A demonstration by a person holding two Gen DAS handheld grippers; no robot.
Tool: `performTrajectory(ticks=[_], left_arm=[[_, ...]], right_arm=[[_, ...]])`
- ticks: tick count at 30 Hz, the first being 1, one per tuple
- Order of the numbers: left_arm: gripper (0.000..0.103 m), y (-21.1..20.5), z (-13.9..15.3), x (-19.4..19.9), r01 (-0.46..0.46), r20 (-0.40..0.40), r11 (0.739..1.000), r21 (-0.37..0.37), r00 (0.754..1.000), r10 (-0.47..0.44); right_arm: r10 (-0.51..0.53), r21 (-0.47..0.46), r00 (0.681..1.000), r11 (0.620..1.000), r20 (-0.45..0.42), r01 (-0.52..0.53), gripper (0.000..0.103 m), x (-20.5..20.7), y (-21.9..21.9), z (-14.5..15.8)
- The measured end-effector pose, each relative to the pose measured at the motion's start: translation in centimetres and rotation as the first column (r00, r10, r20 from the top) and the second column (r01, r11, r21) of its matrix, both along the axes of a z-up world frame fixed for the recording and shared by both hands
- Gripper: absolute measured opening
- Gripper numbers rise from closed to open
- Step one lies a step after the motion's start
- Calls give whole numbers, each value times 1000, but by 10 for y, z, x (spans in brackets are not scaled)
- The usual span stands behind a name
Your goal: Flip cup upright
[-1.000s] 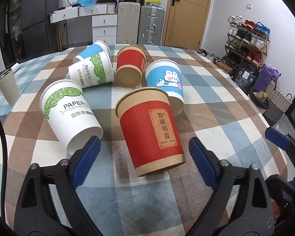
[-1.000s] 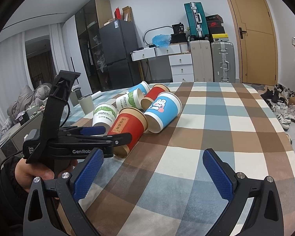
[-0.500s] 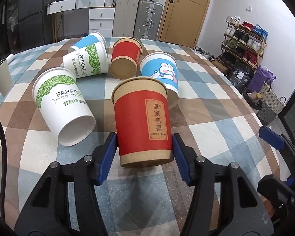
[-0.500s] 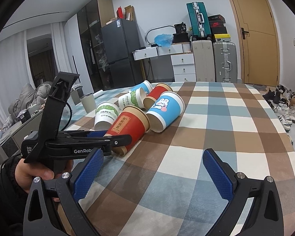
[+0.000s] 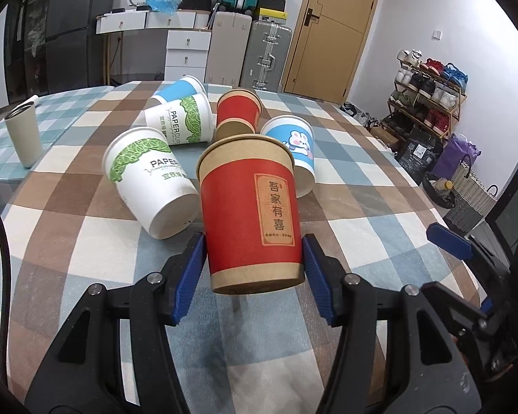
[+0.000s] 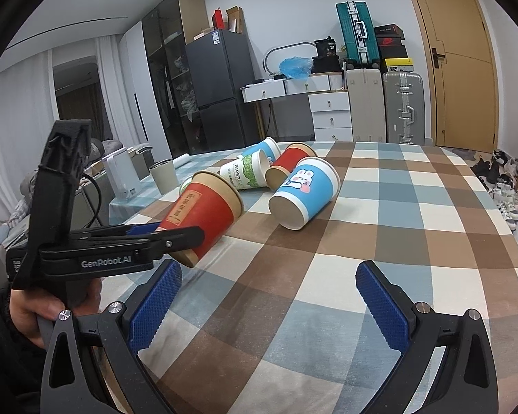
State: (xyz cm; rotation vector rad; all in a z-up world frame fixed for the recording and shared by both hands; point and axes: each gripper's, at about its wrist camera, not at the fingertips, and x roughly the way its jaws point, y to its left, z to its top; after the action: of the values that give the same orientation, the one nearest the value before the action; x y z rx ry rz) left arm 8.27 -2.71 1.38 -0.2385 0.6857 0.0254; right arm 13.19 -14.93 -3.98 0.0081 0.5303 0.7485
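A red paper cup with a brown rim and a label of Chinese characters [image 5: 250, 207] is held near its base by my left gripper [image 5: 253, 272], which is shut on it. The cup is tilted, base lifted off the checked tablecloth, mouth pointing away. It also shows in the right wrist view [image 6: 203, 212], with the left gripper [image 6: 176, 238] clamped on it. My right gripper [image 6: 264, 298] is open and empty above the near table area, to the right of the held cup.
Several other paper cups lie on their sides behind: a white and green one [image 5: 148, 179], a second white and green one [image 5: 181, 122], a blue bunny cup [image 5: 293, 151], another red cup [image 5: 238, 114], a blue one [image 5: 178, 89]. A grey tumbler [image 5: 22, 134] stands at the far left.
My left gripper closed on the red cup and has lifted its base off the table, tilting it. The right gripper has stayed open and still.
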Motion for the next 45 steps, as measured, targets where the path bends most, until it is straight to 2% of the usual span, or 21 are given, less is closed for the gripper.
performTrajectory(ticks=[9,20,30,45], left_arm=[[54,2,8,-40,-11,37,1000,2,999,10],[54,-3,3,-77,-9,46,1000,2,999,8],[54,-6,-2,-88,-11,43,1000,2,999,11],[54,-16,-16,-82,1,13,1000,18,1000,-2]], right_arm=[[-4,-3,1000,1000,-10,4,103,1,1,-3],[-14,-19,1000,1000,-14,14,103,1,4,-5],[-11,-34,1000,999,9,11,103,-6,6,-4],[-32,-40,999,999,2,32,103,-6,6,-5]])
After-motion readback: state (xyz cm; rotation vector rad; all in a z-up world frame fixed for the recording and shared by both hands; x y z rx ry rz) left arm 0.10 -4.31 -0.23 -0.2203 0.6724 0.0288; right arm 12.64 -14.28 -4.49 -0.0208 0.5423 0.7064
